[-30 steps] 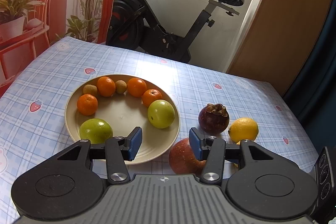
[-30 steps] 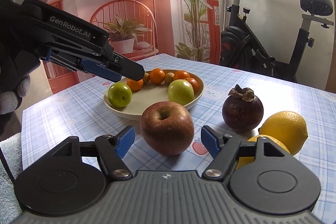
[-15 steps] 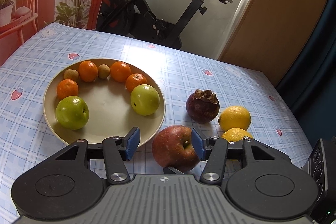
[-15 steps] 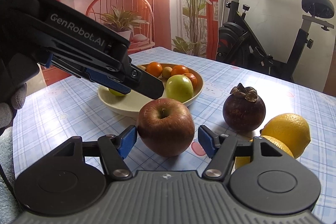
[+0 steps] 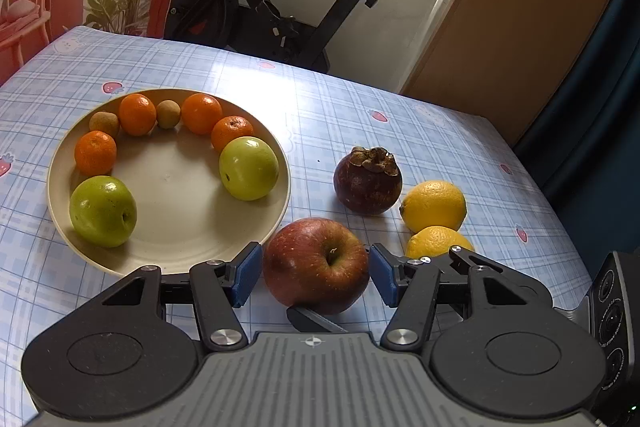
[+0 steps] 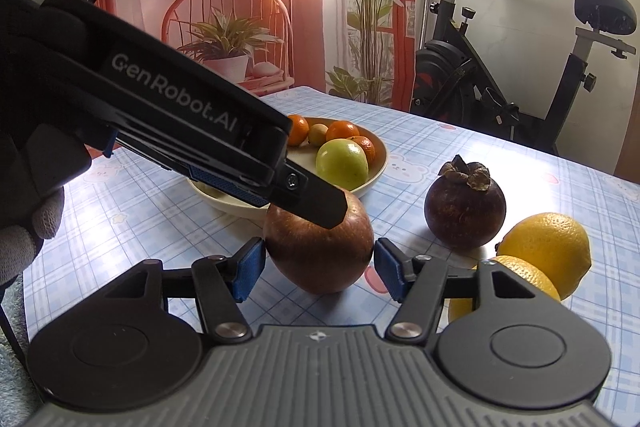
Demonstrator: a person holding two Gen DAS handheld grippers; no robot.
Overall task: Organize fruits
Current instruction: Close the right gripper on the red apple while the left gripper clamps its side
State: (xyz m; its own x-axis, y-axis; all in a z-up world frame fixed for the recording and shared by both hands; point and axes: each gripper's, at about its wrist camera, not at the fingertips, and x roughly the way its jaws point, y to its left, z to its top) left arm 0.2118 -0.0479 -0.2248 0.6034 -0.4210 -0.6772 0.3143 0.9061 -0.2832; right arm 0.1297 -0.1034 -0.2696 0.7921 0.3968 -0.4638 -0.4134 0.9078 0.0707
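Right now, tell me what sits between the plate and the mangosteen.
Bare tablecloth only. The left wrist view shows nothing between the plate and the mangosteen; the red apple lies nearer the camera.

A red apple (image 5: pixel 316 265) stands upright on the table, stem dimple up, just beside the near rim of the beige plate (image 5: pixel 172 255). On the plate, 2 green apples (image 5: pixel 103 211), 4 small oranges (image 5: pixel 137 115) and 2 small brown fruits (image 5: pixel 168 113) form an arc along its rim. Right of the plate, apart from it, a dark purple mangosteen (image 5: pixel 367 181) sits calyx up. Farther right of the plate, 2 lemons (image 5: pixel 434 205) lie close together.
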